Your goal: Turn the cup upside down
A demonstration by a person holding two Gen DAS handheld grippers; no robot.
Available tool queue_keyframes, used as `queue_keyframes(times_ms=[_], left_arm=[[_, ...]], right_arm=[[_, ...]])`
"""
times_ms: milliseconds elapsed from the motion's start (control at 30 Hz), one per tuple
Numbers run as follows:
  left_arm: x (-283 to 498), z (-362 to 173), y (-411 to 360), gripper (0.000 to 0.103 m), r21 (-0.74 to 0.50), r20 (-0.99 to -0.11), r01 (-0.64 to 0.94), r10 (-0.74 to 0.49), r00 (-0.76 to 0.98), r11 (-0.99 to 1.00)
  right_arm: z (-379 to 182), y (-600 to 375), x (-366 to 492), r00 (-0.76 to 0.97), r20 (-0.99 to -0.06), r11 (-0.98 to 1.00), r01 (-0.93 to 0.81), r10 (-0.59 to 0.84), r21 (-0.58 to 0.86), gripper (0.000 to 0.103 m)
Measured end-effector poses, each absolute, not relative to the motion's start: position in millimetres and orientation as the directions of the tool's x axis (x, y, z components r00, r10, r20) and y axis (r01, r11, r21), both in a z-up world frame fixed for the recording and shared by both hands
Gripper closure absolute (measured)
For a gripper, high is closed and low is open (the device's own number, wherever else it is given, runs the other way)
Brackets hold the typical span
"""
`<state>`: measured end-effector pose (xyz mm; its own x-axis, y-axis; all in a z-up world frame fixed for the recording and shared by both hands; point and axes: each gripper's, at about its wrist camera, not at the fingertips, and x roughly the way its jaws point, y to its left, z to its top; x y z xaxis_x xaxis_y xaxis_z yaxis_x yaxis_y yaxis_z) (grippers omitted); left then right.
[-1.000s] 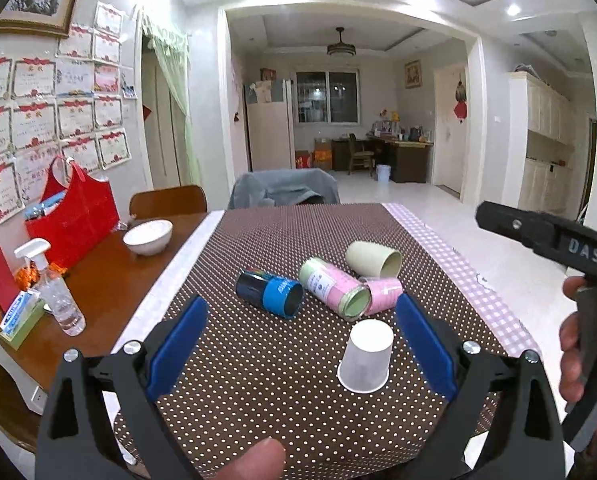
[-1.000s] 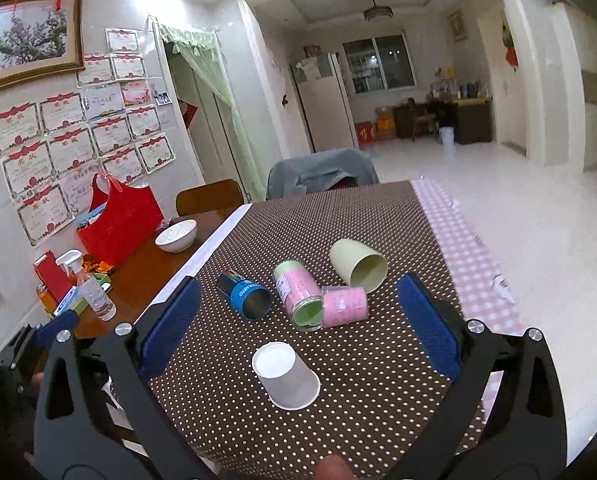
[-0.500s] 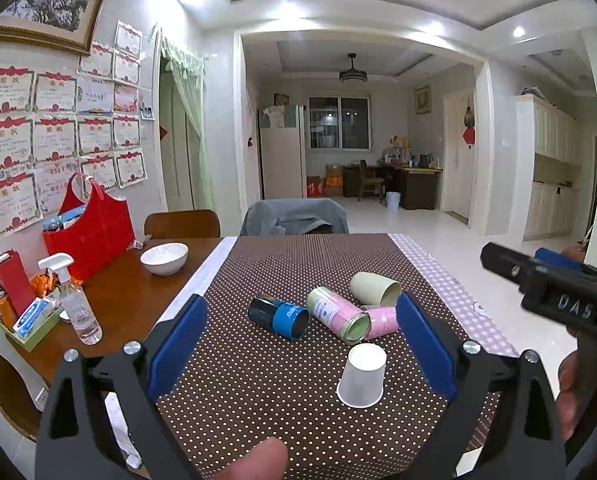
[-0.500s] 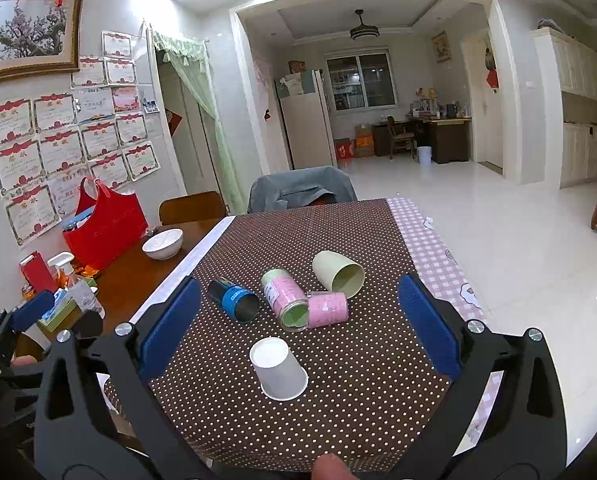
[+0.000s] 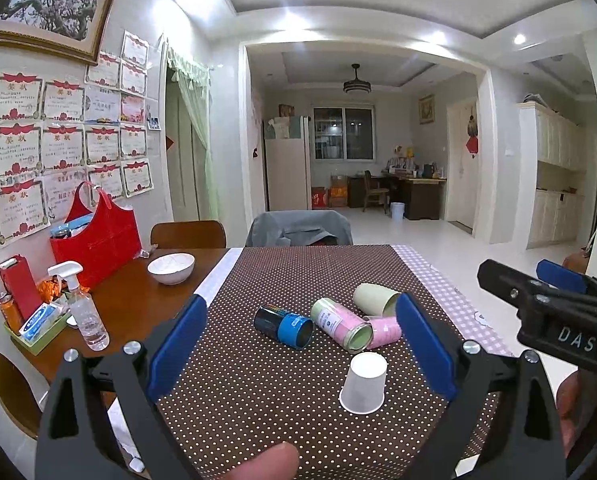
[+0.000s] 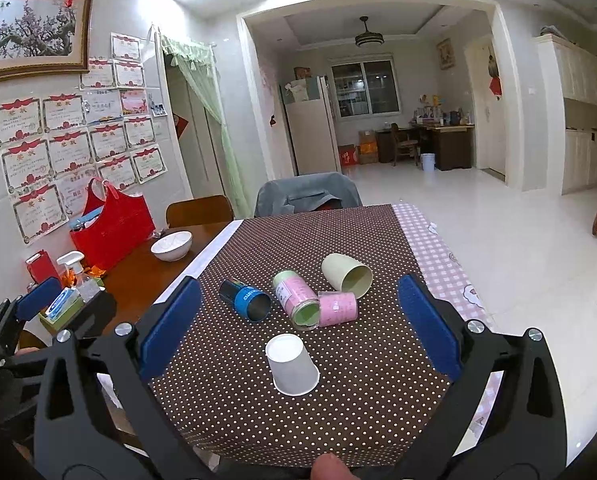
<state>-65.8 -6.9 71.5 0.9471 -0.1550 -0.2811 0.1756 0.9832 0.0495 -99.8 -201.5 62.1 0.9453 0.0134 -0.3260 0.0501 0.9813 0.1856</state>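
One white paper cup (image 5: 363, 383) stands inverted on the counter (image 5: 258, 392); four cups lie sideways. Left gripper (image 5: 303, 350) and right gripper (image 6: 298, 326) hold their fingers open, empty.

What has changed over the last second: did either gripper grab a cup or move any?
Both the left gripper and the right gripper pulled up and back from the table, open and empty. The white paper cup is still upside down; the four cups behind it still lie on their sides.

White paper cup (image 5: 364, 383) (image 6: 291, 365) upside down, rim on dotted cloth, near table's front edge.
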Motion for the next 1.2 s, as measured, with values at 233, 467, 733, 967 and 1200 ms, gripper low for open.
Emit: queue_keyframes(times_ms=[233, 467, 733, 967, 1200], left_arm=[[-71.2, 73.2, -10.0, 0.009, 0.050, -0.274, 0.189, -0.169, 0.947, 0.981], [-72.8, 73.2, -10.3, 0.009, 0.045, -0.270, 0.182, -0.164, 0.949, 0.982], [-74.4, 73.9, -10.2, 0.009, 0.038, -0.269, 0.186, -0.169, 0.948, 0.982], [-76.6, 76.4, -8.5, 0.009, 0.025, -0.258, 0.195, -0.182, 0.949, 0.980], [-73.4, 76.6, -5.0, 0.009, 0.020, -0.269, 0.175, -0.164, 0.949, 0.984]], right_arm=[[64.7, -203.4, -103.8, 0.950, -0.313, 0.981, 0.055, 0.006, 0.184, 0.006], [65.3, -204.3, -105.2, 0.950, -0.312, 0.982, 0.056, 0.004, 0.183, 0.006], [65.4, -204.5, -105.7, 0.949, -0.314, 0.982, 0.054, 0.005, 0.179, 0.006], [65.2, -205.8, -106.3, 0.949, -0.315, 0.982, 0.052, 0.007, 0.180, 0.006], [65.2, -204.8, -106.2, 0.949, -0.315, 0.982, 0.048, 0.012, 0.182, 0.006]])
